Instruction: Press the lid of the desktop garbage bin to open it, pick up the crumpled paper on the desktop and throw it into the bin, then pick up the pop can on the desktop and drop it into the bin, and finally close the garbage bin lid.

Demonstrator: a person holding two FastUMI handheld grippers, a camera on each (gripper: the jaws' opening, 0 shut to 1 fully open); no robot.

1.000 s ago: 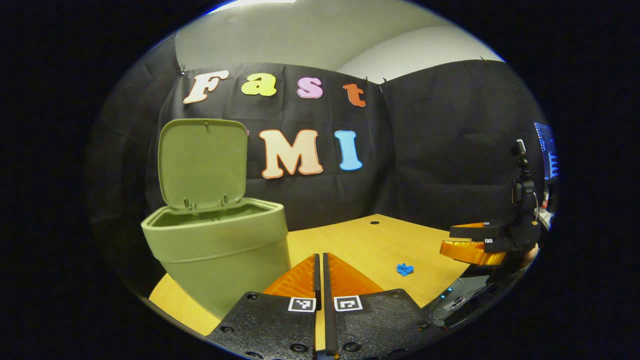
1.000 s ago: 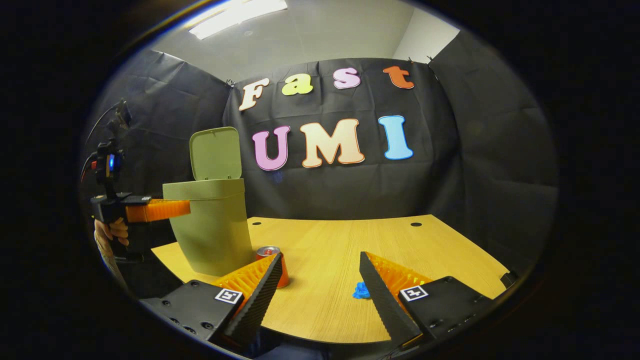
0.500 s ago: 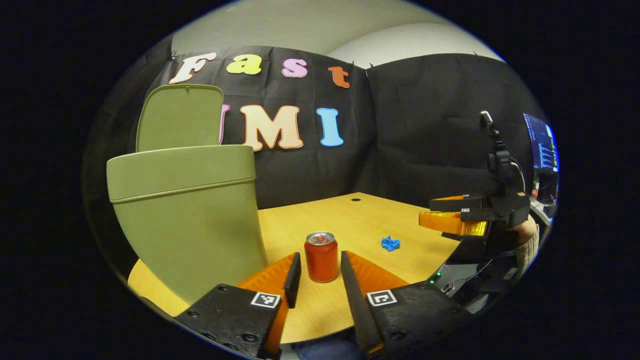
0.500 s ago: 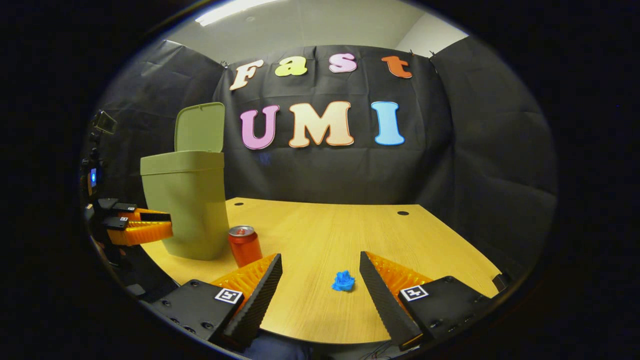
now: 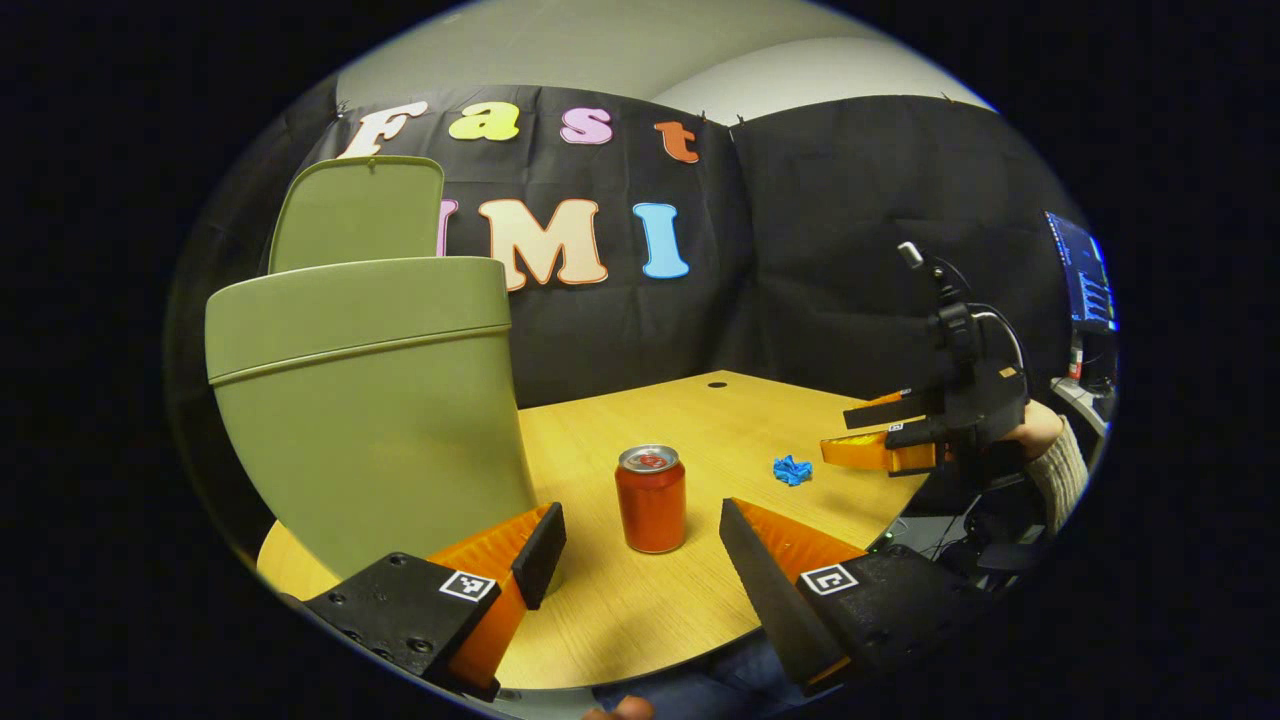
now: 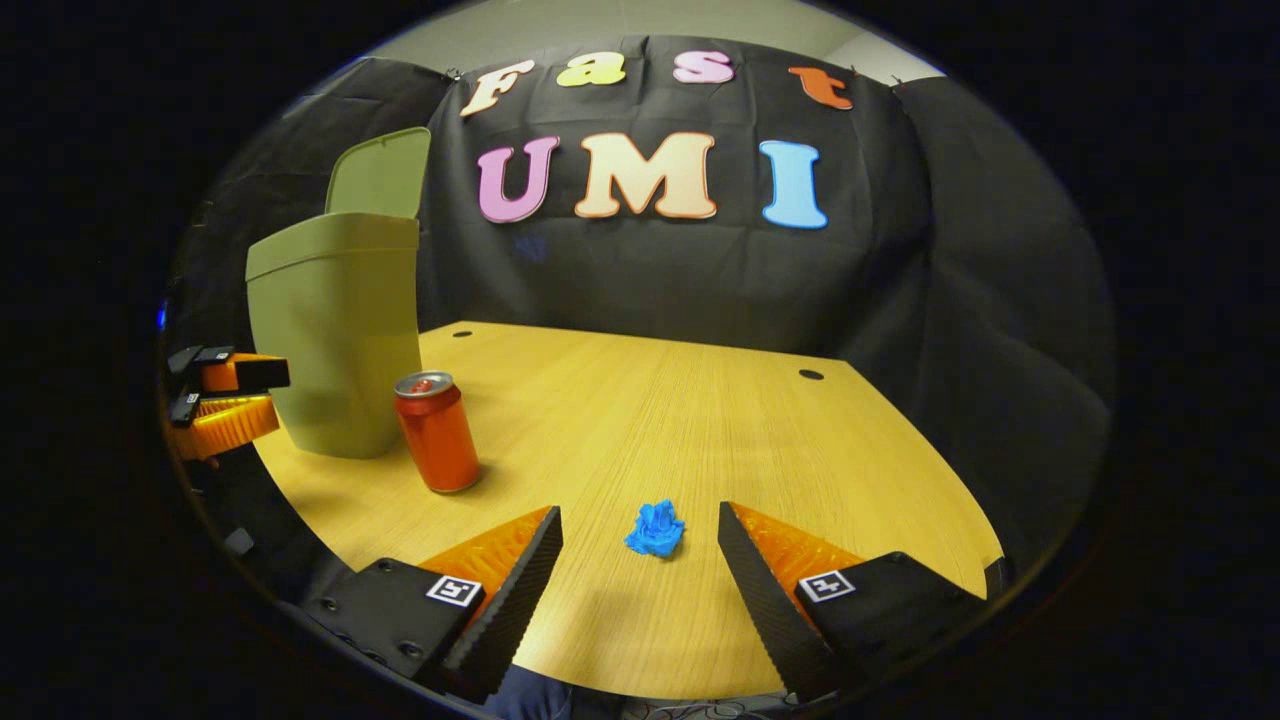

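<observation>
The crumpled paper [image 6: 655,530] lies on the bare wooden worktop [image 6: 700,420] just ahead of the right gripper [image 6: 640,545], centred between its spread, empty fingers, so this hand looks nearer for the pickup. The left gripper [image 5: 640,545], fingers also apart and holding nothing, faces the upright pop can [image 5: 651,498] beside the bin [image 5: 370,390], whose lid [image 5: 355,210] stands open.

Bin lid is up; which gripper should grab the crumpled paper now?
Right. The right gripper is open with the crumpled paper lying on the table between its fingertips. The left gripper is open around the pop can, farther from the paper.
</observation>
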